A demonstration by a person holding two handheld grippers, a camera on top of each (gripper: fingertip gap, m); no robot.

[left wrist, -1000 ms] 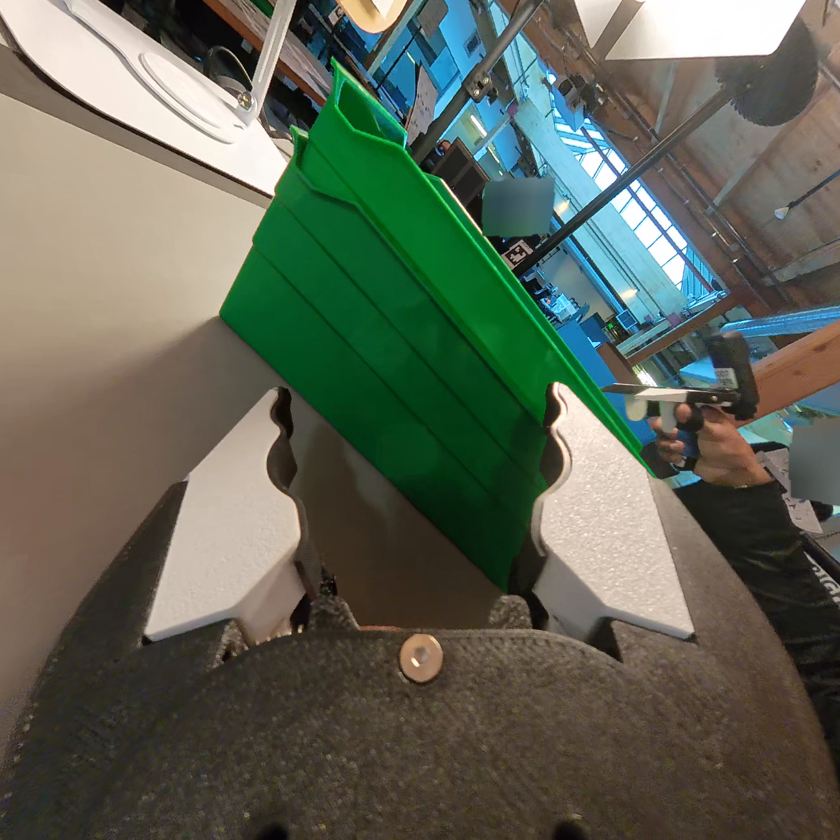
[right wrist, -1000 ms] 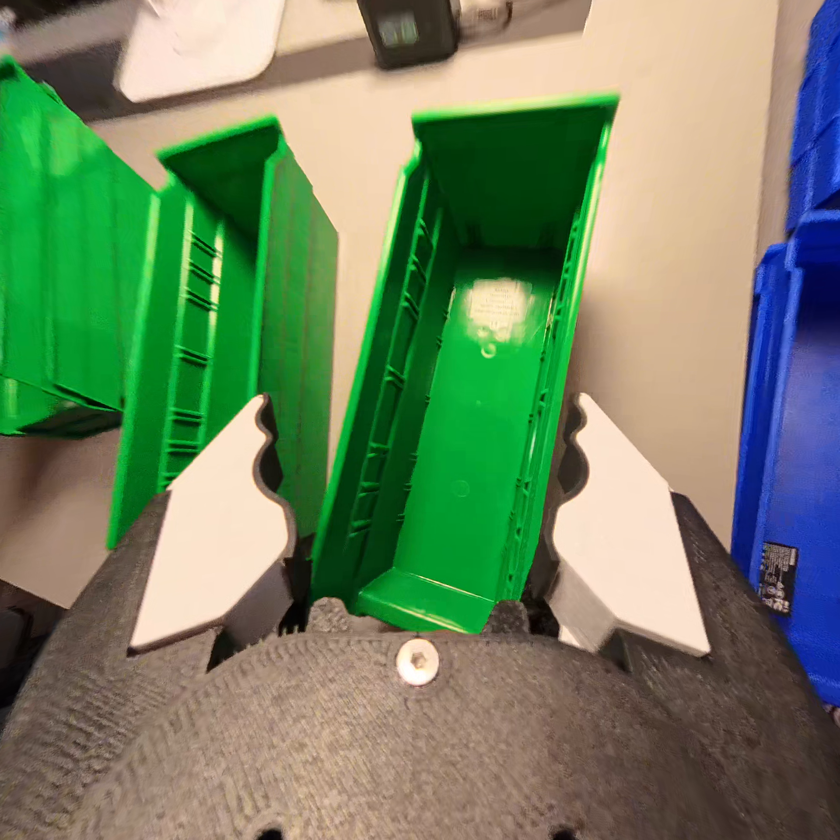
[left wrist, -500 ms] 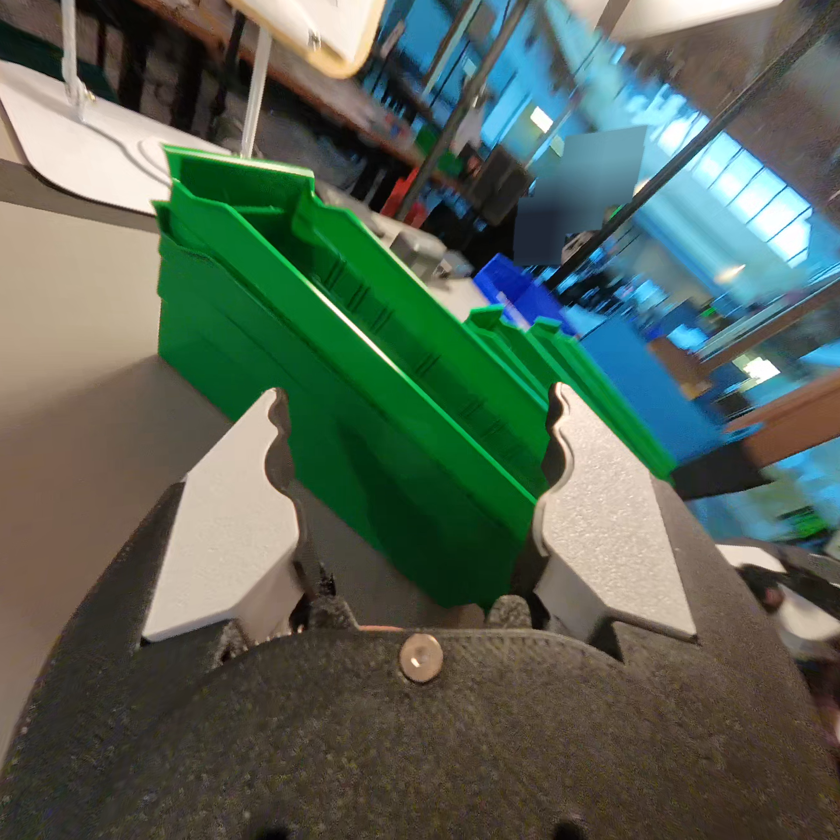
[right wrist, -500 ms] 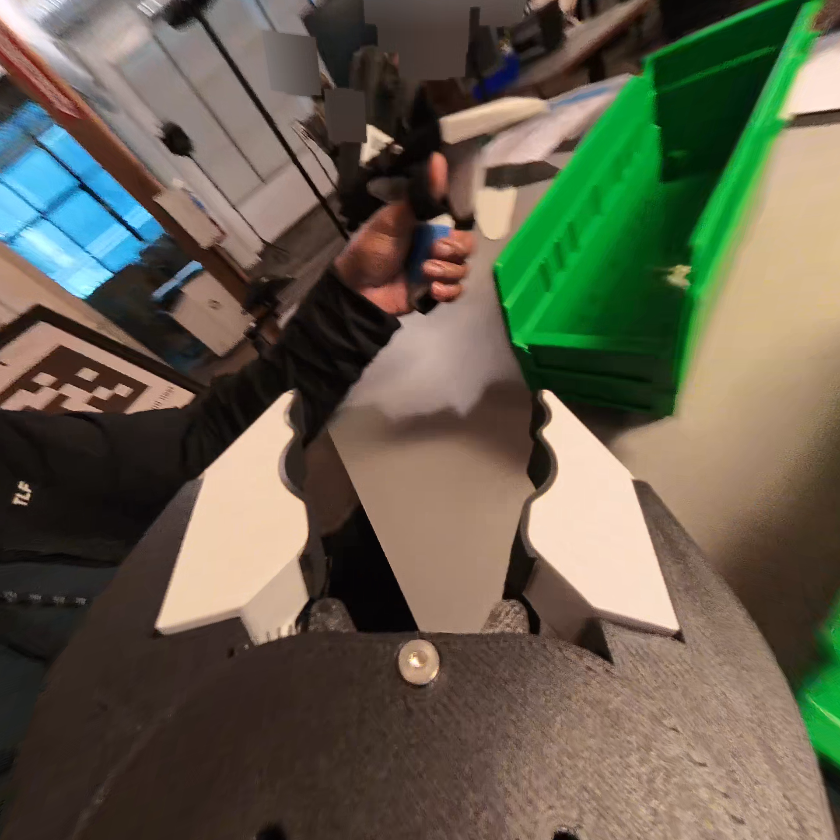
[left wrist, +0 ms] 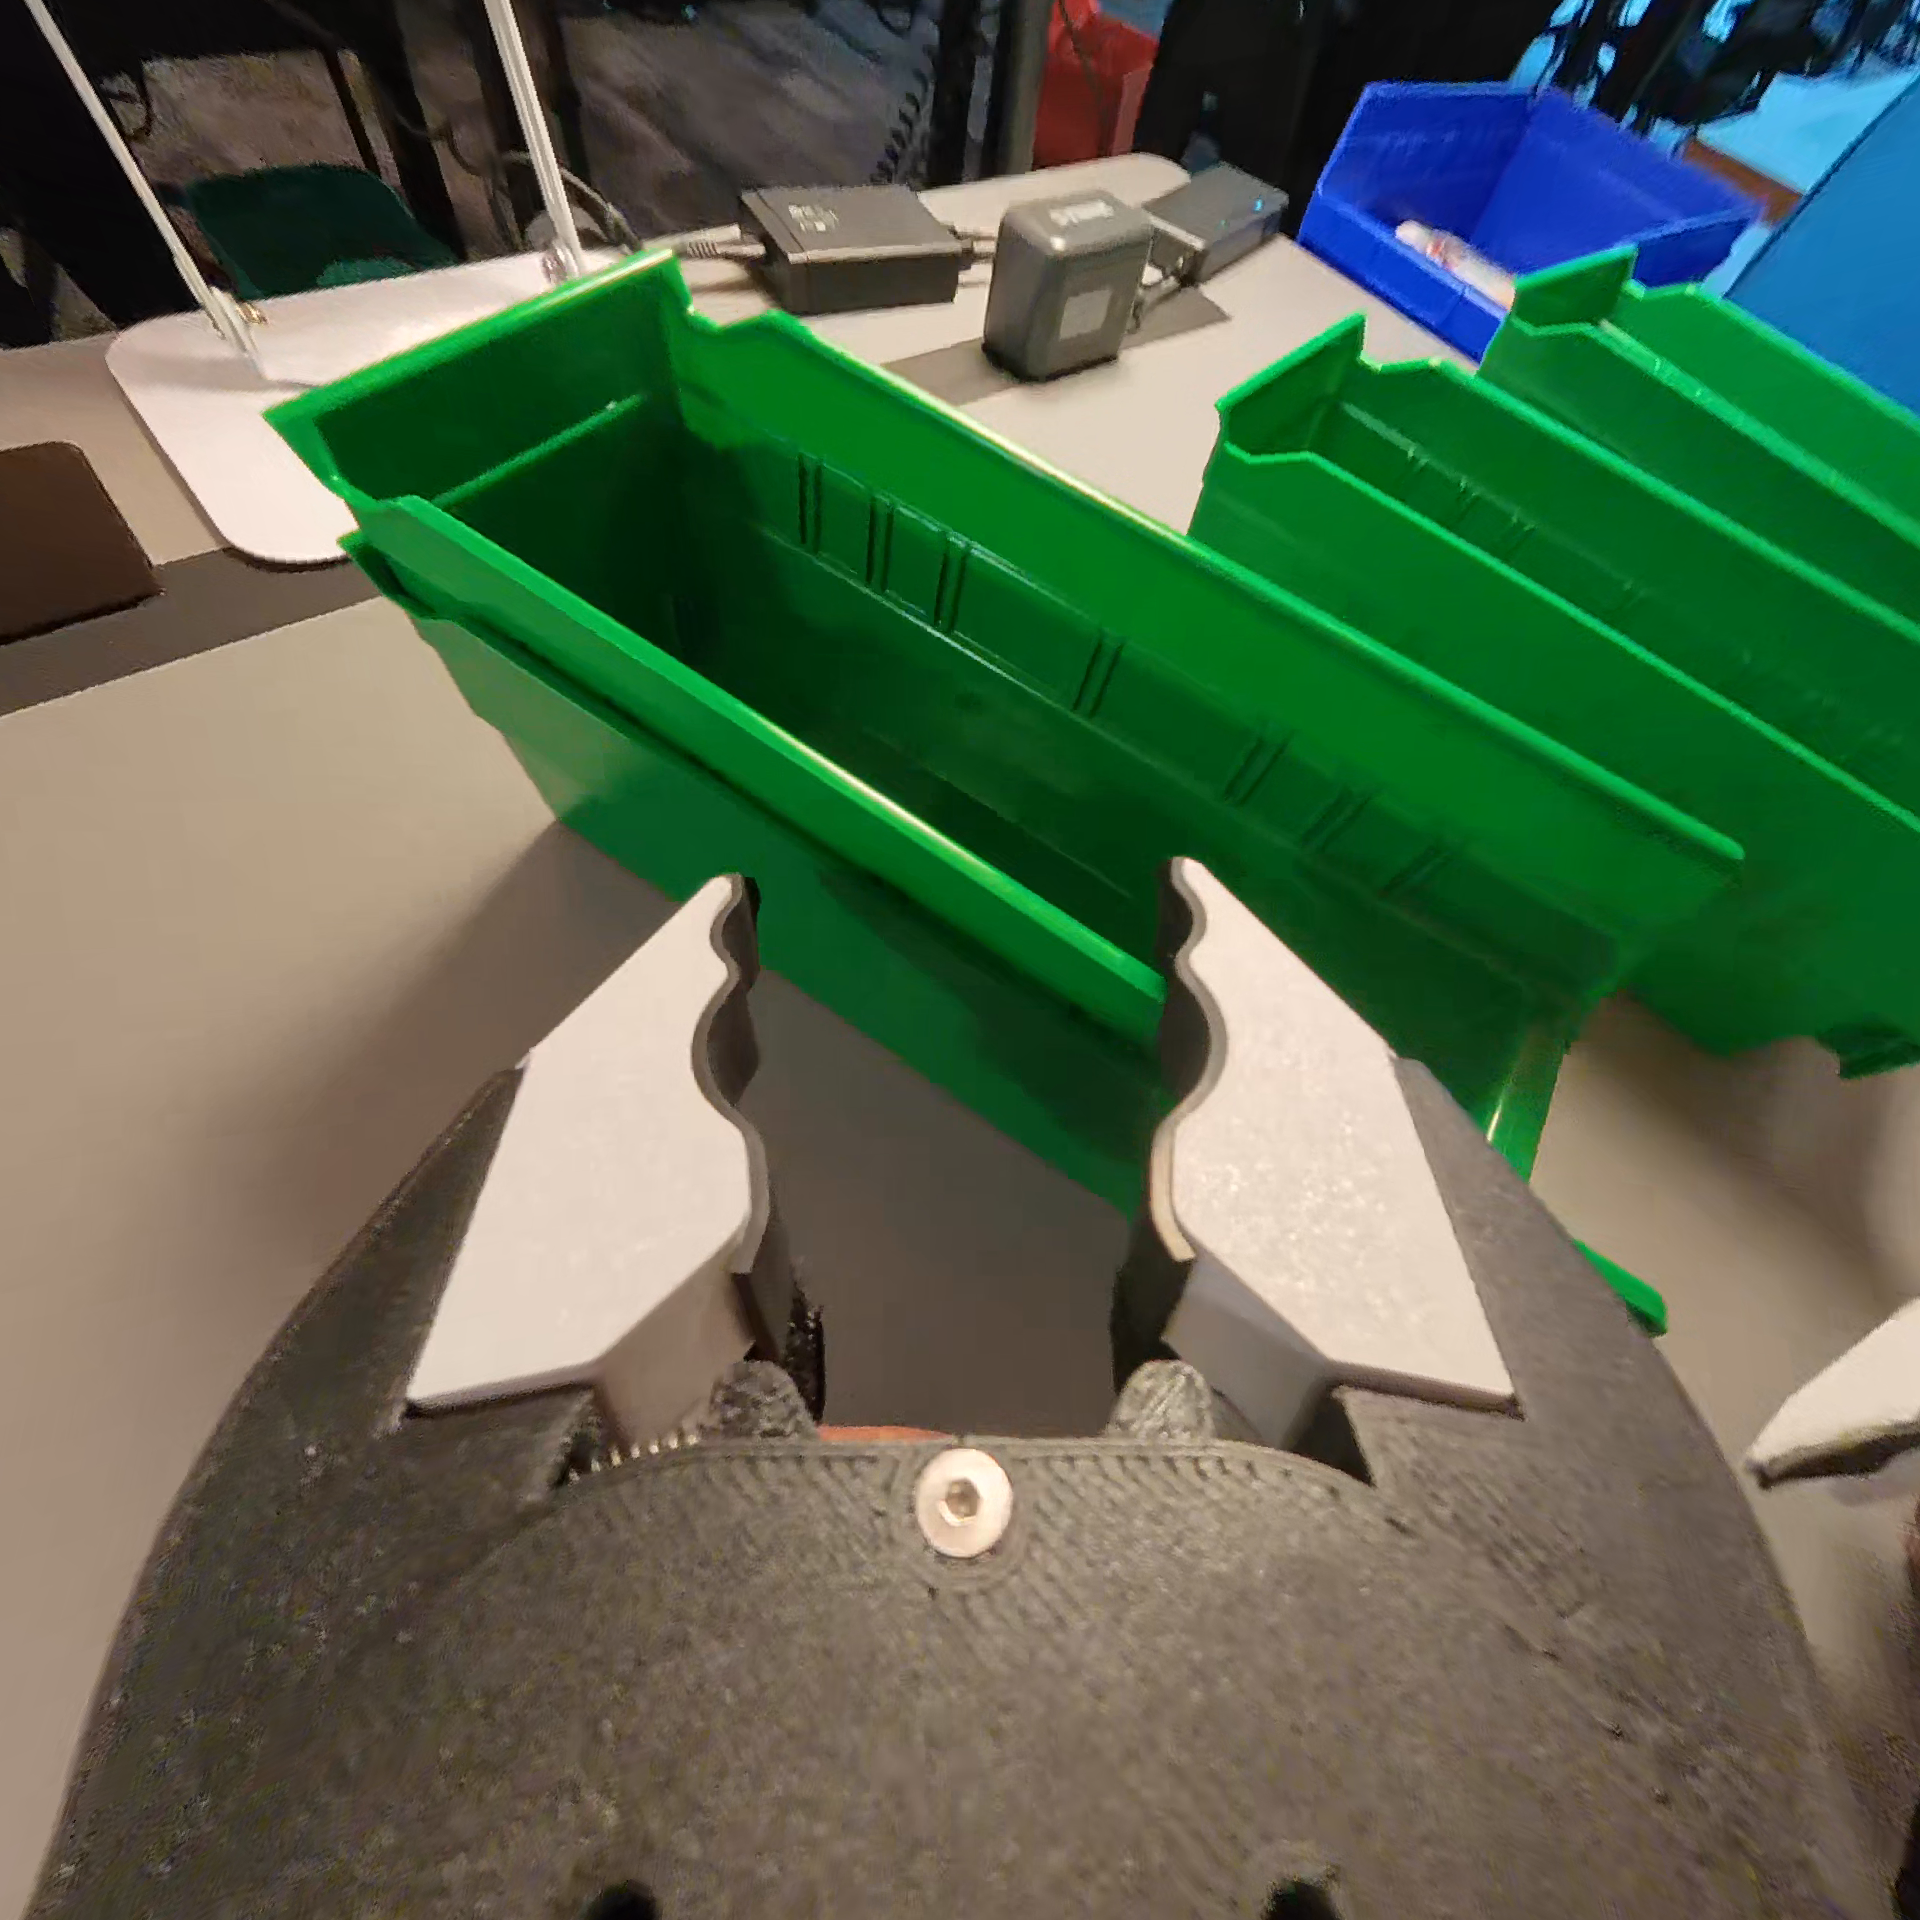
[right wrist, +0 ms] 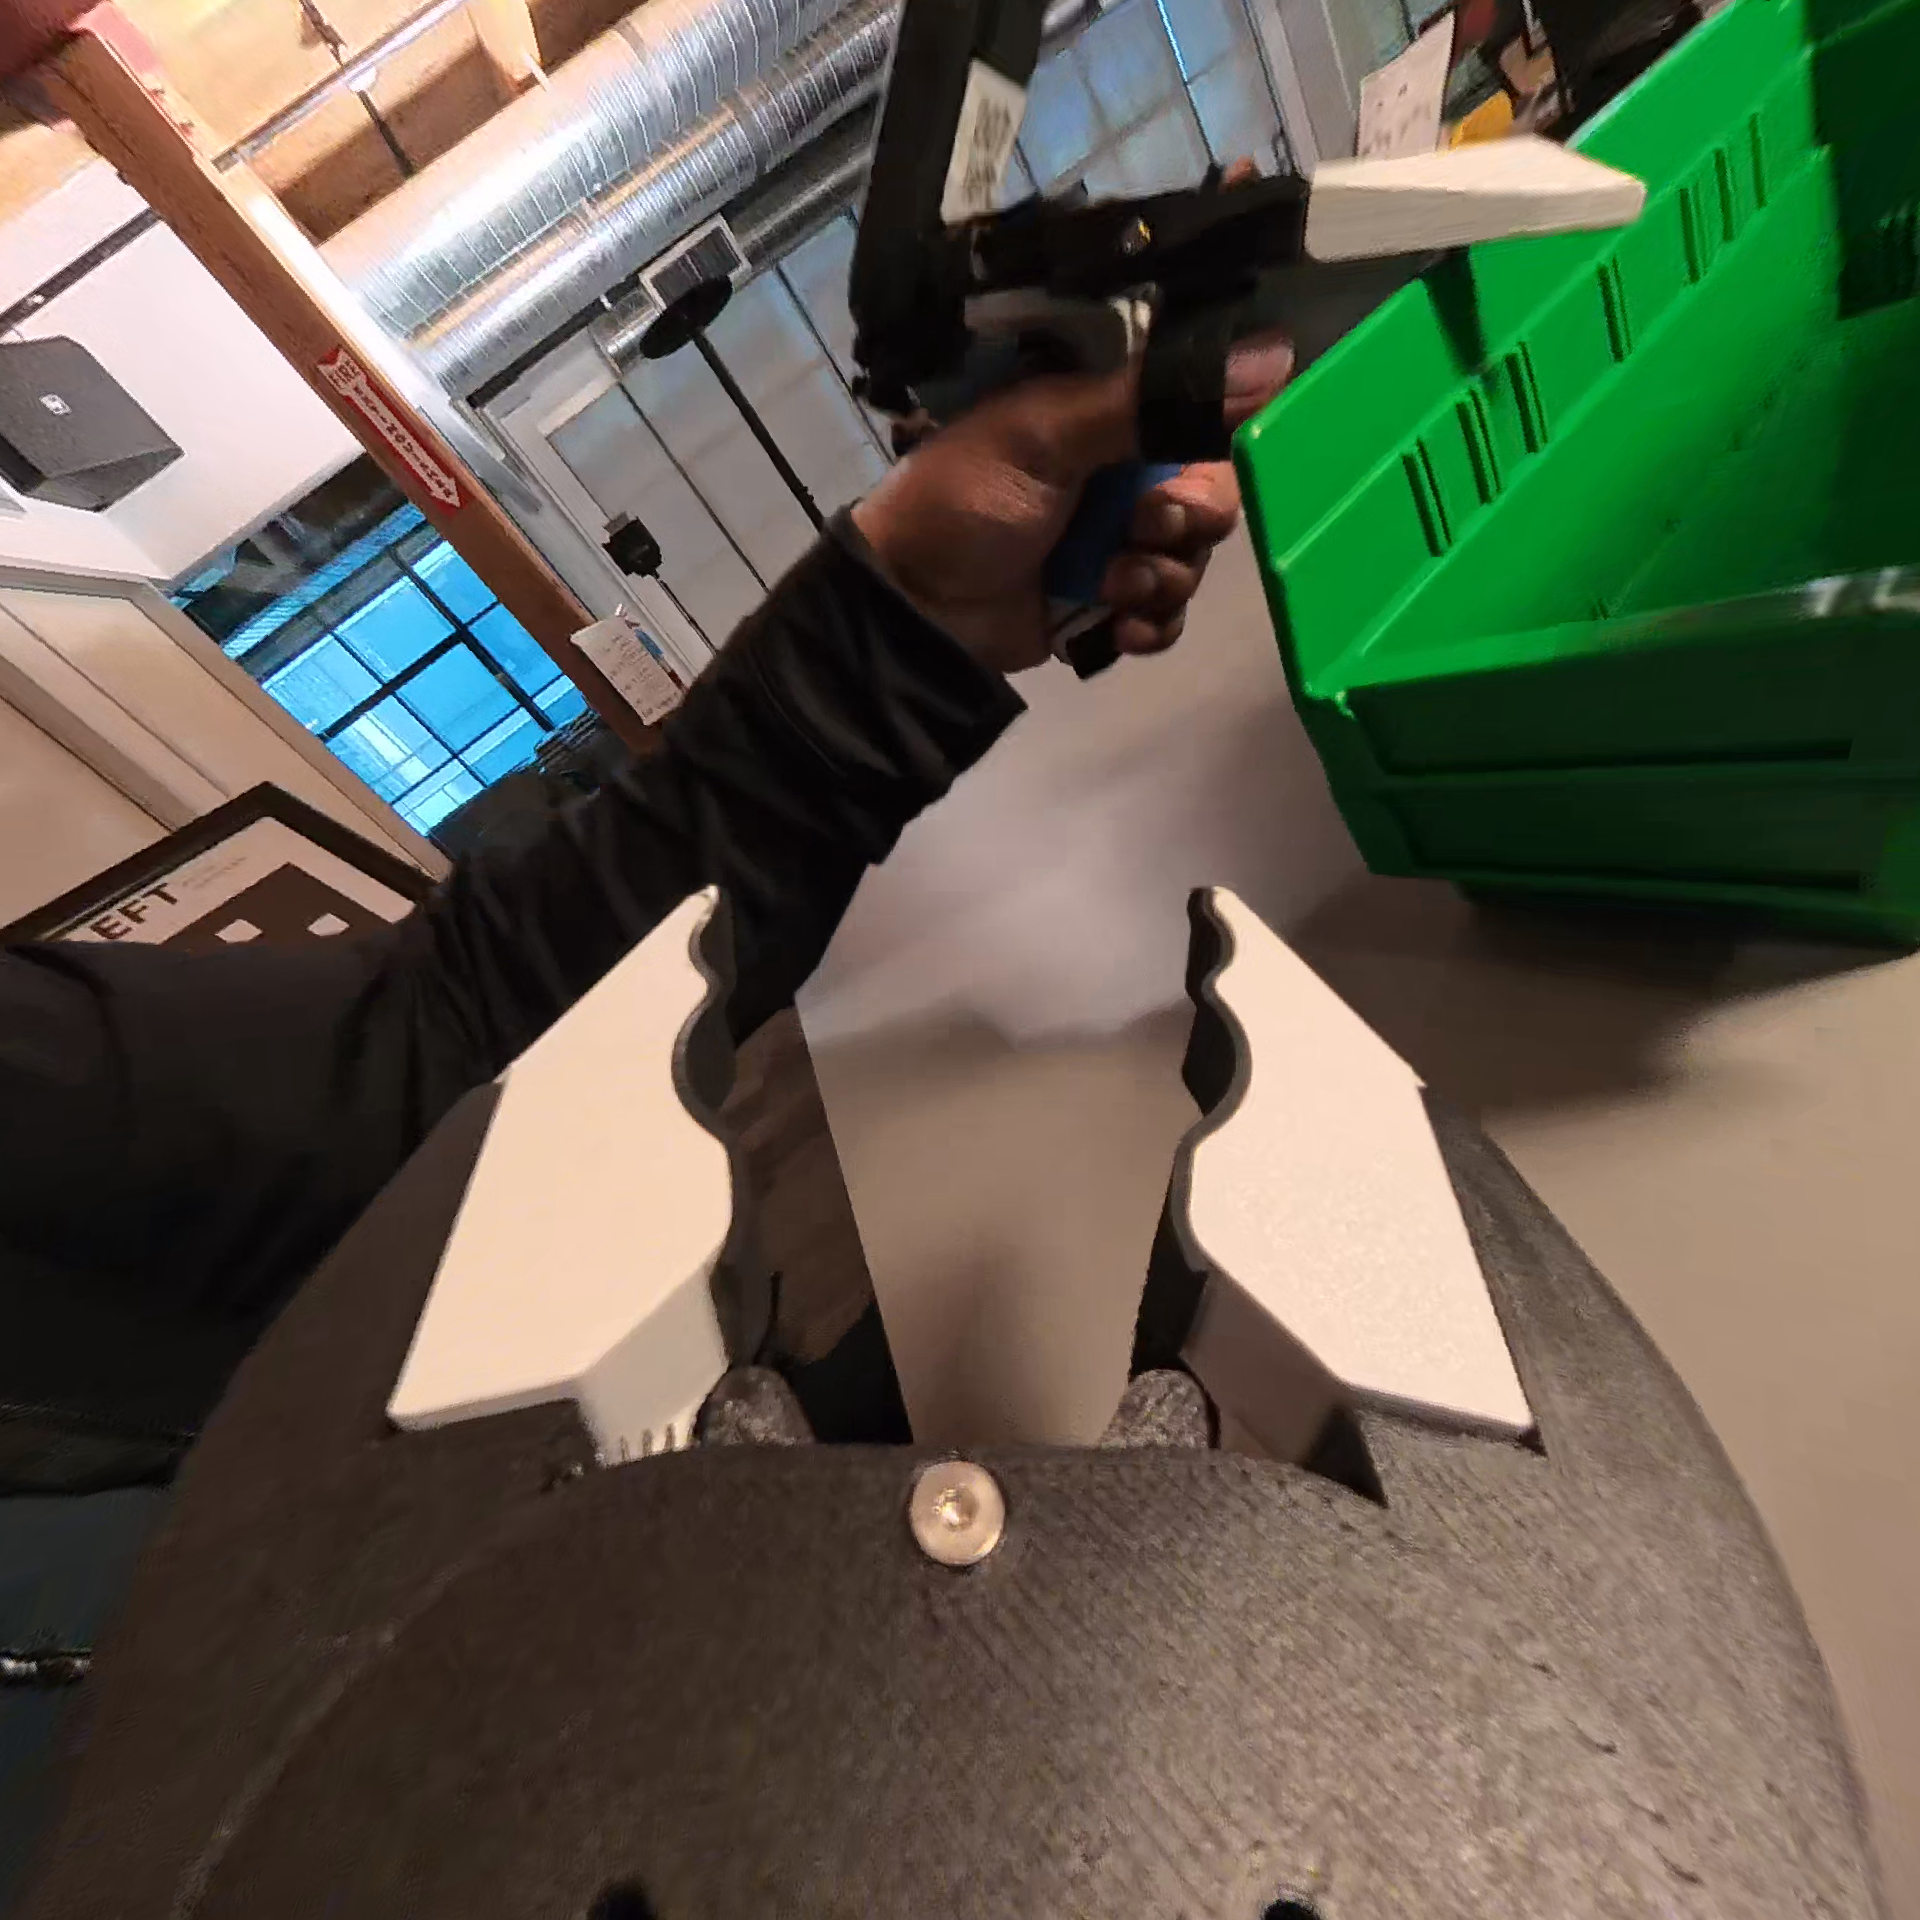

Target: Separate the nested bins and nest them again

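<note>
Heads up on a few things that could bite you here. Your left gripper (left wrist: 956, 904) has its jaws apart with nothing clamped; the long side wall of the nearest green bin (left wrist: 727, 623) just sits across the gap, not pinched. That bin looks like it's already two nested together, judging by the doubled rim. Two more green bins (left wrist: 1558, 582) stand just beside it on the grey table (left wrist: 208, 883).

Your right gripper (right wrist: 956, 914) is spread too, holding only air, pointed off past your left hand (right wrist: 1018, 520) toward the table edge.

Risks as I see them: if you close the left on that thin wall mid-length, it'll probably flex and the bin could twist or drag its nested partner along. And the right isn't aimed at a bin at all, so a quick swing back might clip the stack (right wrist: 1621, 727) or your other hand.
</note>
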